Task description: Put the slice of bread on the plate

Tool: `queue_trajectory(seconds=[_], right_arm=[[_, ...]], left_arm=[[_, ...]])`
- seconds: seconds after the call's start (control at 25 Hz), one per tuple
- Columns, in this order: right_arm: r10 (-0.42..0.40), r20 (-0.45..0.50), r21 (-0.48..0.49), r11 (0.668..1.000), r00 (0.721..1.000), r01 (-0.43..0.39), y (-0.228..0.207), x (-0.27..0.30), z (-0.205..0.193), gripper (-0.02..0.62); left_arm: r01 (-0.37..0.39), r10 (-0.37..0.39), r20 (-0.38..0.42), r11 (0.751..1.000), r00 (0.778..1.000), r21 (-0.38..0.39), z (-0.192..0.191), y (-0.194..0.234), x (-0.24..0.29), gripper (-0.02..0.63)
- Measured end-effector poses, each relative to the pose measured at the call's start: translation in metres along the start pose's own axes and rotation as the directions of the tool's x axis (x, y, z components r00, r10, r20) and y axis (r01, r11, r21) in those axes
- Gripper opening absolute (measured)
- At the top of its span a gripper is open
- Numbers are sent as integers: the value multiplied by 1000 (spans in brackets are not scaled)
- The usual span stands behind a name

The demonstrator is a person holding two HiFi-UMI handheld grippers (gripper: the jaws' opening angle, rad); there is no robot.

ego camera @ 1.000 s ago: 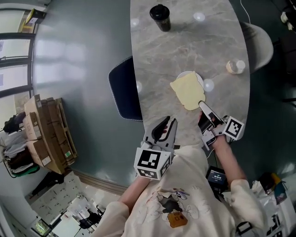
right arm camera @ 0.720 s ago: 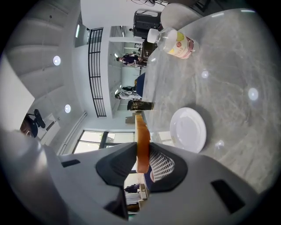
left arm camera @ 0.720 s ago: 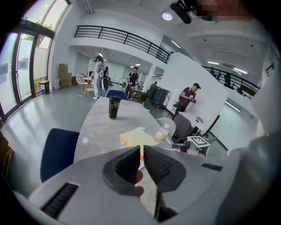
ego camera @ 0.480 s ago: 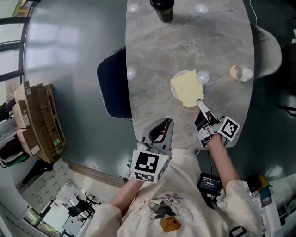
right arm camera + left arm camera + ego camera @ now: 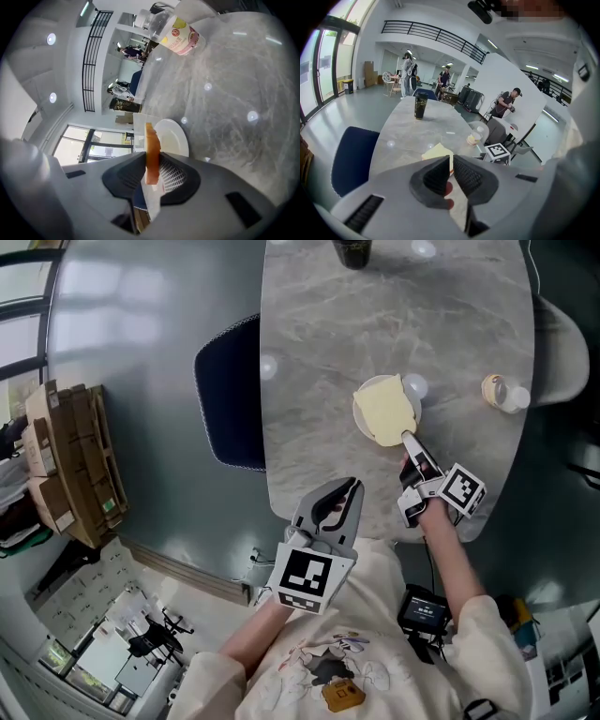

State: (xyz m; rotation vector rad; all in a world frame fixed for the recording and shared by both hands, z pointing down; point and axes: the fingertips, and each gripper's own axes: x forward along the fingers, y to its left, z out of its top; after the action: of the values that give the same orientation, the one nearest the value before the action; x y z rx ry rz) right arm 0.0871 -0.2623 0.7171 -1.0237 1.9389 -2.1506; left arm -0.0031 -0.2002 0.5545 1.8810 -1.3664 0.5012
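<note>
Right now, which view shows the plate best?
Right gripper view: the plate shows nearly whole beyond the slice of bread. Head view: the bread covers all but its rim. Left gripper view: only bread shows, no plate.

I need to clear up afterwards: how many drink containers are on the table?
2. A dark cup stands at the far end of the table, partly cut off in the head view. A small pale bottle sits near the right edge. The left gripper view shows no others.
</note>
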Motion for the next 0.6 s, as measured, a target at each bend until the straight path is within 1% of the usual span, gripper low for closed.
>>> queue_trajectory(seconds=[0.08, 0.16, 0.28, 0.4, 0.44, 0.48, 0.56, 0.6], right_arm=[[-39, -14, -23, 999, 999, 38, -3, 1, -2, 91], [-96, -30, -86, 992, 995, 93, -5, -1, -3, 91], [-162, -35, -240, 959, 986, 149, -1, -3, -4, 91], [-199, -15, -347, 920, 980, 181, 2, -4, -1, 96], [-211, -12, -370, 909, 977, 192, 0, -4, 0, 133], [-224, -11, -391, 898, 975, 202, -2, -5, 0, 154], [-256, -14, -432, 873, 966, 225, -6, -5, -1, 167], [-276, -18, -460, 856, 961, 237, -8, -5, -2, 205]], left_arm=[[-4, 4, -5, 1000, 1000, -1, -2, 0, -4, 31], [-7, 7, -16, 1000, 1000, -1, -5, -1, -6, 31], [-6, 6, -25, 1000, 1000, -2, -10, -3, -8, 31], [-8, 8, -22, 1000, 1000, -2, -10, -3, -12, 31], [-9, 9, -20, 1000, 1000, -2, -11, -4, -13, 31], [-10, 10, -20, 1000, 1000, -3, -12, -4, -13, 31], [-11, 11, -22, 1000, 1000, -3, -13, -4, -13, 31], [-11, 11, -23, 1000, 1000, -3, -13, -3, -13, 31]])
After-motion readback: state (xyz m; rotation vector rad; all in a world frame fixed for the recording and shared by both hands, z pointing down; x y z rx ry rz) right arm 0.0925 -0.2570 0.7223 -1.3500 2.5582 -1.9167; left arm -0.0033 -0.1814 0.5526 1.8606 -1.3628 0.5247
